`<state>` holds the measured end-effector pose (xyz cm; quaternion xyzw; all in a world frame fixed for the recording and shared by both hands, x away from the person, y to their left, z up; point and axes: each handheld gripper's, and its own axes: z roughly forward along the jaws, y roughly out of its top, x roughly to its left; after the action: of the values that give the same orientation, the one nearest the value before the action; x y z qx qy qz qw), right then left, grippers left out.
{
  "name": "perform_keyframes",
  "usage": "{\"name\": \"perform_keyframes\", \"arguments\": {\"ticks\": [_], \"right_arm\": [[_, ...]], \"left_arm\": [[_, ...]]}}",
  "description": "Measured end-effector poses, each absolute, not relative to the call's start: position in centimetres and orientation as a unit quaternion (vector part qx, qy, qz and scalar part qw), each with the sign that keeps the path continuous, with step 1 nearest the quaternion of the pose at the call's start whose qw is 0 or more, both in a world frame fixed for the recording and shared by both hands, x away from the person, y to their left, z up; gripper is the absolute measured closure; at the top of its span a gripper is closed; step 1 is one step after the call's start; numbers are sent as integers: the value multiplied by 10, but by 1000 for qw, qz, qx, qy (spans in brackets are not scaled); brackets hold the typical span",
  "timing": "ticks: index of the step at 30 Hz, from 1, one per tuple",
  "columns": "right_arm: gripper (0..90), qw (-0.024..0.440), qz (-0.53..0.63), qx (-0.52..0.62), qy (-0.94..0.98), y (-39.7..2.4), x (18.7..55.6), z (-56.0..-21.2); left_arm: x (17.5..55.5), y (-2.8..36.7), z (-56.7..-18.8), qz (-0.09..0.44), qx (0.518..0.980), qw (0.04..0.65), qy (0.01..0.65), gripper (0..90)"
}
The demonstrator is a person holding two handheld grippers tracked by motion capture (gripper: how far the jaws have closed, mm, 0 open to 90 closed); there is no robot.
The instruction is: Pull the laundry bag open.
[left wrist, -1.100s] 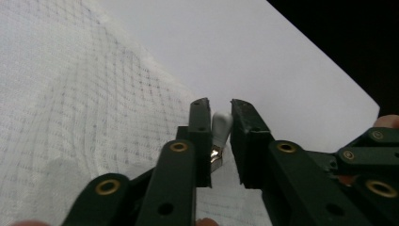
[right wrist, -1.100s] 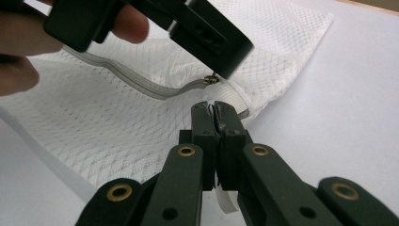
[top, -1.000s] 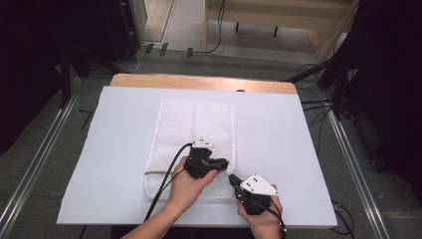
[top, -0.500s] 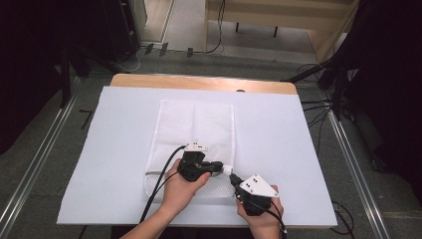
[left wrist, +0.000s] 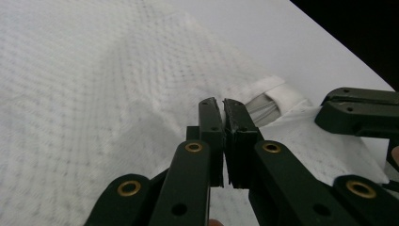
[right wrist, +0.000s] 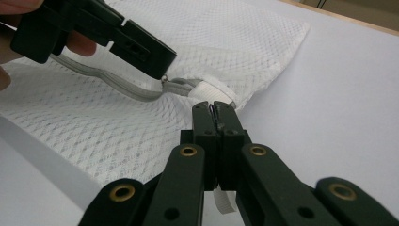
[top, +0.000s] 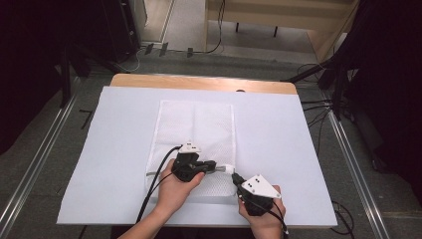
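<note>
High view: mesh laundry bag [top: 196, 142] lies flat on the table sheet [top: 298, 149]. At the bag's near right corner, left gripper [top: 211, 165] clamps the zipper pull; right gripper [top: 235, 177] pinches the corner. Zipper appears partly run; remaining travel judged outstanding.

Count on the table
One mesh bag [top: 196, 134], one white sheet [top: 124, 149], two grippers (one per hand) [top: 219, 168] [top: 234, 177]; one zipper, probably.

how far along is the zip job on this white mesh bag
Done: the white mesh laundry bag lies flat, and the right gripper is shut on its corner. In hand: the left gripper pinches the small metal zip pull near the grey zip end. Left: apparently running the pull along nearly the whole zip.
</note>
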<state>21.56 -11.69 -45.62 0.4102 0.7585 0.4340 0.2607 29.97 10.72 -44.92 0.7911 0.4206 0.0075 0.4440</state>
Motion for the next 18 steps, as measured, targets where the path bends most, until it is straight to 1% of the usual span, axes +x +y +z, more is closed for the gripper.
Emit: {"name": "perform_keyframes", "arguments": {"ticks": [4,18], "right_arm": [[900,259,433,415,758,-117,216,-456],[900,273,428,410,758,-116,213,-454]], "left_arm": [[300,117,-450,14,790,441,427,876],[302,157,-452,26,778,437,450,876]]}}
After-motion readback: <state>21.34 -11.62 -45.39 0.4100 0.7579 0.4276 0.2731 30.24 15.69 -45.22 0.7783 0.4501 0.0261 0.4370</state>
